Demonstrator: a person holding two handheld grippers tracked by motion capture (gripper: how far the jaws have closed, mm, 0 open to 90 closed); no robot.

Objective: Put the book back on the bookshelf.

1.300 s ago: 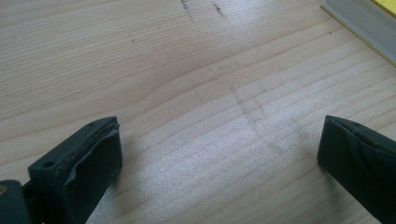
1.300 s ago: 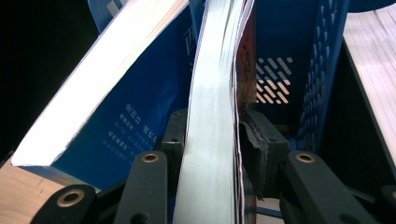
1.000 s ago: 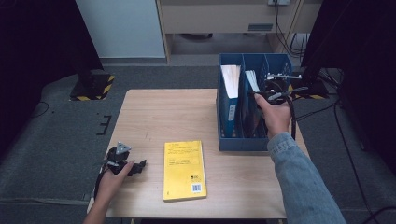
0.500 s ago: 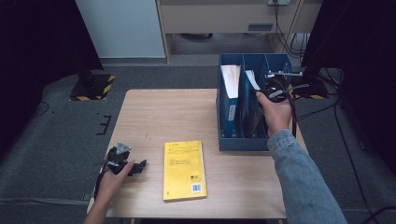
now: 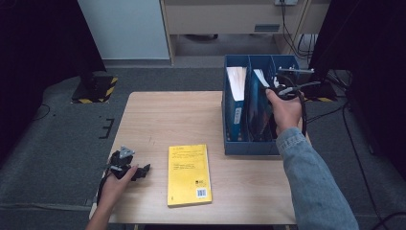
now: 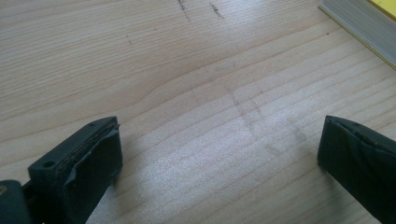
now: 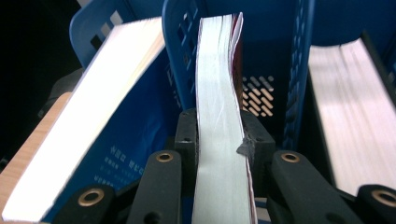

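Observation:
A blue file box (image 5: 249,146) with three slots stands on the right of the wooden table. My right gripper (image 5: 280,88) reaches into it from above. In the right gripper view the right gripper (image 7: 219,135) is shut on the page edge of an upright book (image 7: 217,93) in the middle slot, with a pad pressing on each side. Another book (image 7: 93,130) leans in the left slot, and a third book (image 7: 355,121) fills the right one. My left gripper (image 5: 136,172) rests on the table near the front left and stands open with nothing between its jaws. A yellow book (image 5: 188,175) lies flat beside it.
In the left gripper view bare wood lies under the left gripper (image 6: 219,154), with the yellow book's edge (image 6: 364,23) at the top right. Cables (image 5: 299,43) run on the floor behind the box. Dark floor surrounds the table (image 5: 167,115).

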